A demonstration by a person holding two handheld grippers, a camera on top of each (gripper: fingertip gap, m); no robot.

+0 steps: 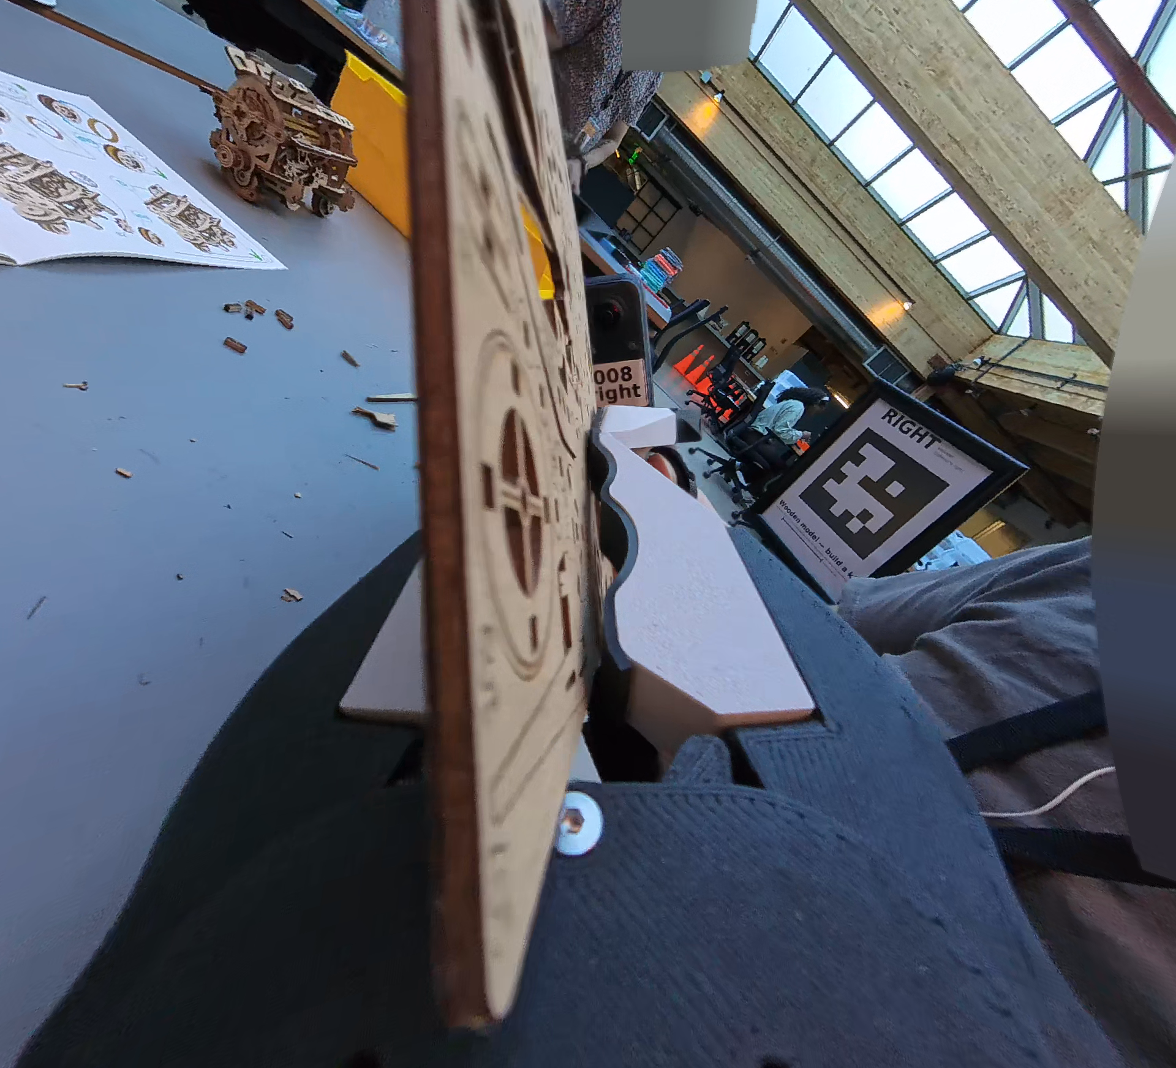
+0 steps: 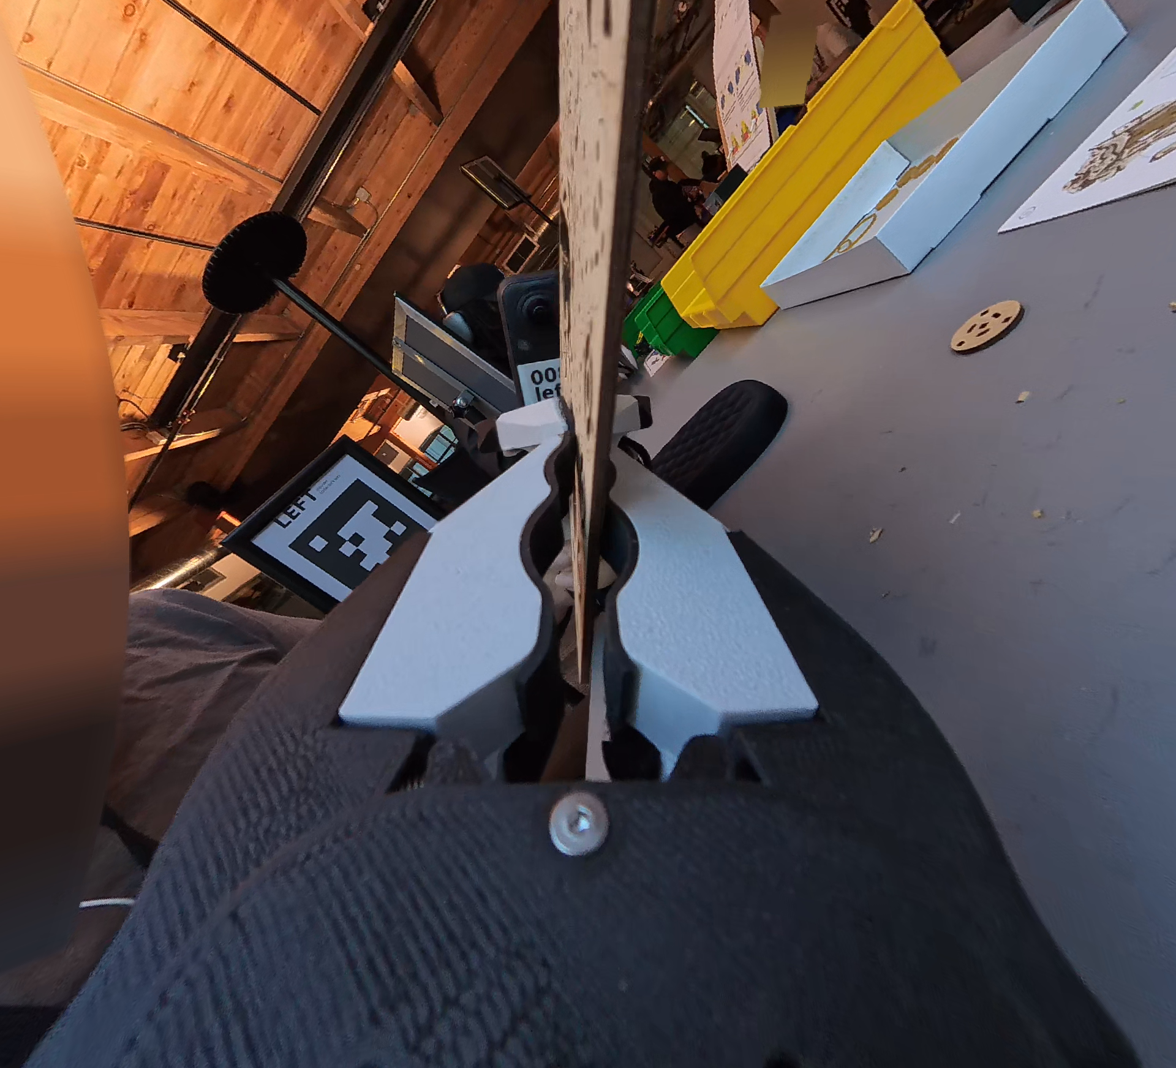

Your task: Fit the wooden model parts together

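Plywood sheet [image 1: 509, 528] of laser-cut parts stands on edge between the fingers of my left hand-held gripper [image 1: 515, 611], which is pinching it; the far finger is mostly hidden behind the sheet. Ahead and to my left on the desk [image 1: 191, 528] stands the half-built wooden model [image 1: 280, 147], beside an instruction sheet [image 1: 95, 178], with wood offcuts [image 1: 254, 315] scattered nearer me. My right hand-held gripper [image 1: 643, 426] shows just beyond the sheet, touching its far side.

Right wrist view: my right hand-held gripper [image 2: 582, 535] is pressed together on the same plywood sheet [image 2: 598, 210], seen edge-on. To my right lies a loose wooden disc [image 2: 986, 325].

Risk, as I judge it: both grips hold one thin sheet, so any twist between my hands could snap it or crack a part along its cut lines; a part pushed free could drop among the offcuts.

Containers: stacked yellow bins [image 2: 821, 159] and a green bin [image 2: 668, 325] lie ahead to my right, contents not visible. The open white box [image 2: 923, 185] beside them holds what look like wooden ring-shaped pieces.
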